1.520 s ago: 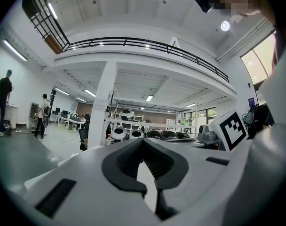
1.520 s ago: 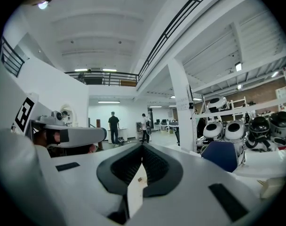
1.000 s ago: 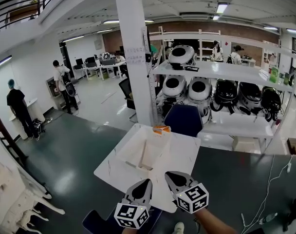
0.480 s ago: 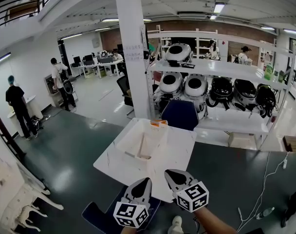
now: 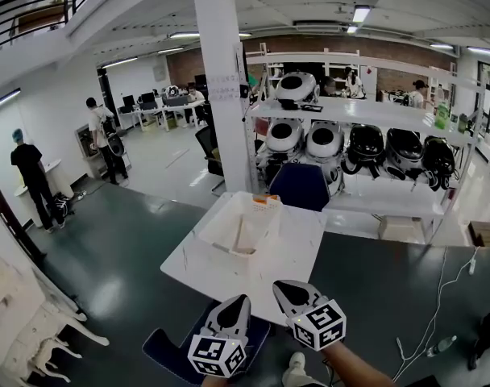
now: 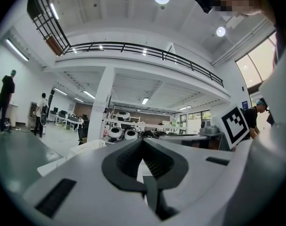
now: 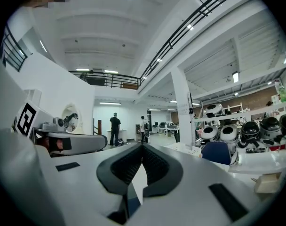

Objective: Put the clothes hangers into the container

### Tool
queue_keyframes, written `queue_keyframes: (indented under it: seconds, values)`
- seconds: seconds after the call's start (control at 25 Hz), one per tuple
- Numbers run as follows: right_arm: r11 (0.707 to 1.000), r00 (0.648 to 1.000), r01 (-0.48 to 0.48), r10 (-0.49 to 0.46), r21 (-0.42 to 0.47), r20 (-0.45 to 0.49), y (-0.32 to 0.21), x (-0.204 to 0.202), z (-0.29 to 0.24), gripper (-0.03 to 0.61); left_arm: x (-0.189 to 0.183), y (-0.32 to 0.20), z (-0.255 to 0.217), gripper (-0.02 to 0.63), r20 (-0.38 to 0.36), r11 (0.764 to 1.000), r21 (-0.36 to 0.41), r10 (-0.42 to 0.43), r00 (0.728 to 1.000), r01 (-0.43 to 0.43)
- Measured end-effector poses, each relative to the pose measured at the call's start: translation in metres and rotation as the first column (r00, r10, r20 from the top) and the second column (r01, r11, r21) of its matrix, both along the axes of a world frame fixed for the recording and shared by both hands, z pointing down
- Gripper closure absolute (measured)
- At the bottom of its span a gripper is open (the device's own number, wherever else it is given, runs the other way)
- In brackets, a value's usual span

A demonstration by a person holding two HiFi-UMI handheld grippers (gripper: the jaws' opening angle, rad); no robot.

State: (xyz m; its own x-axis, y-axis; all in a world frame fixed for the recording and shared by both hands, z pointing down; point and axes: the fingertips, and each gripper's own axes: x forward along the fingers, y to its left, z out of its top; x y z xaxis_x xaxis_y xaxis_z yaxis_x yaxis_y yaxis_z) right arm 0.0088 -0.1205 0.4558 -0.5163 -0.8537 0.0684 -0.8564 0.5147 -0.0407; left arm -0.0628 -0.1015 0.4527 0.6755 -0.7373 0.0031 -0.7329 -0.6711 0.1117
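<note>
Container (image 5: 219, 222): white, rectangular, open-topped

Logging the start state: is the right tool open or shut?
Shut. In the right gripper view the right tool has its jaws touching at the tips, with nothing between them.

An open lab-workshop: shelving (image 5: 374, 118) held rows of rounded white and black machine shells (image 5: 324, 142), people (image 5: 97, 129) stood near computer desks (image 5: 168, 105), and a railed mezzanine (image 5: 35, 6) overlooked the hall.
</note>
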Motion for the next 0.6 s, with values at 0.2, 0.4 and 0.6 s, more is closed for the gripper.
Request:
queue_keyframes:
  seconds: [0.2,0.4,0.6]
  values:
    - [1.0,1.0,-0.007,0.007,-0.004,-0.01,0.0083,-0.0041,0.0019,0.558,-0.0021,0.0096,0.0004,0.609,-0.001,1.0,0.004,0.015,1.0,-0.015]
    - [1.0,1.0,-0.009,0.009,0.009,-0.013,0.01,-0.0088,-0.0031,0.559,-0.0076,0.01,-0.0009,0.61,-0.004,1.0,0.012,0.017,1.0,-0.017]
    - [1.0,1.0,-0.009,0.009,0.009,-0.01,0.0108,-0.0071,-0.0025,0.558,-0.0065,0.0098,-0.0029,0.609,-0.01,1.0,0.023,0.013,1.0,-0.012]
